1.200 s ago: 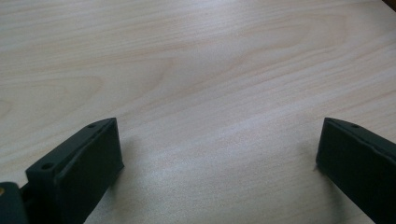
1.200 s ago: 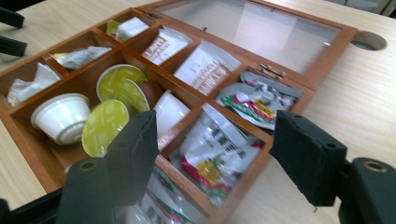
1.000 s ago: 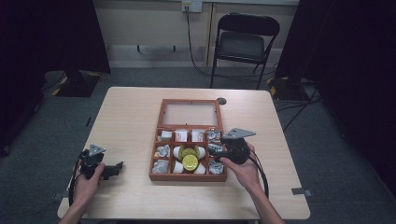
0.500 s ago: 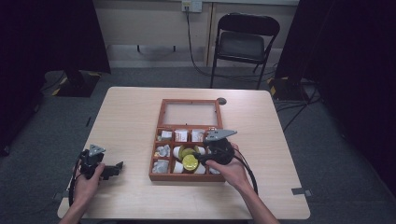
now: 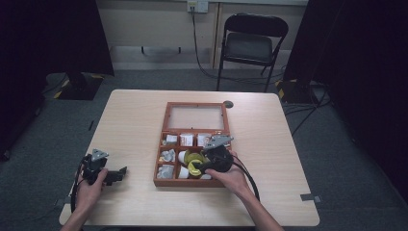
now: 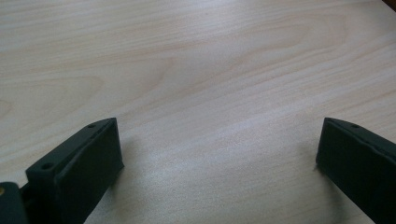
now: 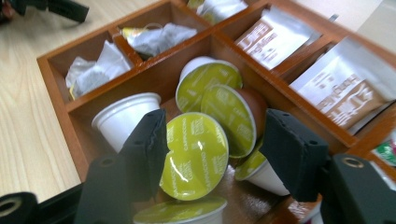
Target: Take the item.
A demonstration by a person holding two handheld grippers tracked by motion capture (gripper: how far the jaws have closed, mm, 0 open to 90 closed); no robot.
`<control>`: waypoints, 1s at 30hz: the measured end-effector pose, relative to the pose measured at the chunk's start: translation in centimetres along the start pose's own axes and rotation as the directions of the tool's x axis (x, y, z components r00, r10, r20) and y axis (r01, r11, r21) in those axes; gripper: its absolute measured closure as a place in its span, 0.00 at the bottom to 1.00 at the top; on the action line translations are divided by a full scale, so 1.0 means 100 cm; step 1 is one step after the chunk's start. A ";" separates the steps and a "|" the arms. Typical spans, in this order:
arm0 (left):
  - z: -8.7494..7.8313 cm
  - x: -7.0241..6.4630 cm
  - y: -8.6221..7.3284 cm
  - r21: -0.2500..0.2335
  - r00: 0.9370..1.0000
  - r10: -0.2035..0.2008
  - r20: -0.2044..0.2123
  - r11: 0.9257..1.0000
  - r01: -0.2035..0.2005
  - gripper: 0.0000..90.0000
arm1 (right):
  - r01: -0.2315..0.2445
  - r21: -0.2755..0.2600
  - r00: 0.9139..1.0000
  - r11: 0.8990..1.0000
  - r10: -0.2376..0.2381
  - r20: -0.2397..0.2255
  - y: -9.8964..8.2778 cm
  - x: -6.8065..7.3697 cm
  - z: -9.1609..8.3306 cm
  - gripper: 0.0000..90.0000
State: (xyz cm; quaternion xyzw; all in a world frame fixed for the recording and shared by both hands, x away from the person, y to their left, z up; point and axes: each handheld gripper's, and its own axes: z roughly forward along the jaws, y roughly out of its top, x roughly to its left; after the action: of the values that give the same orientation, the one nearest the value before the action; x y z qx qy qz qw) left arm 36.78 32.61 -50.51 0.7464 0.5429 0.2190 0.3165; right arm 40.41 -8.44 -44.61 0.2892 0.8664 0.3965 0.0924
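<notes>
right gripper (image 7: 212, 154): jaws part-way apart and just been closing; a green-lidded coffee capsule (image 7: 194, 156) stands tilted between them, its foil lid facing the camera. the left-hand jaw lies against the capsule's edge; the other jaw stands off from it with a gap, so no clamp shows. in the high view this gripper (image 5: 204, 166) is down in the near middle compartment of the wooden box (image 5: 166, 108), the hand behind it.

around the jaws: just beyond the tips, two more green-lidded capsules (image 7: 224, 109) lean on one another; one of these crowds the far side of the capsule between the jaws. left of the tips, a white capsule (image 7: 126, 119) on its side. below the jaws, another green lid (image 7: 180, 212) at the frame edge. past the divider ahead, crumpled grey-white sachets (image 7: 161, 37); to the right, brown-and-white packets (image 7: 273, 39) in their own compartments.

capsule between jaws: round yellow-green foil lid, glossy, small printed lettering too blurred to read, white cup body behind.

left gripper (image 6: 219, 154): jaws wide apart, nothing between them, bare pale wood table (image 6: 196, 70) ahead. in the high view it (image 5: 113, 173) rests at the near left of the table, well apart from the box, held by the other hand.
</notes>
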 end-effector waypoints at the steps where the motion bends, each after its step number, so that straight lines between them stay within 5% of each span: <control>1: 0.000 0.000 0.000 0.000 1.000 0.000 0.000 1.000 0.000 0.00 | 0.003 0.003 1.000 1.000 -0.003 -0.003 0.000 0.000 0.001 0.46; 30: 0.000 0.000 0.000 -0.003 1.000 0.000 -0.002 1.000 0.000 0.00 | 0.031 0.113 0.999 0.993 -0.026 -0.040 -0.001 0.007 0.022 0.46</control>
State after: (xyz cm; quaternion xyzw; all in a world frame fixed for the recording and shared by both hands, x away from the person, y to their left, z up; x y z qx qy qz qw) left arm 36.76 32.59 -50.53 0.7458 0.5428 0.2208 0.3169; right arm 40.62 -6.67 -46.17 0.2739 0.8931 0.3509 0.0648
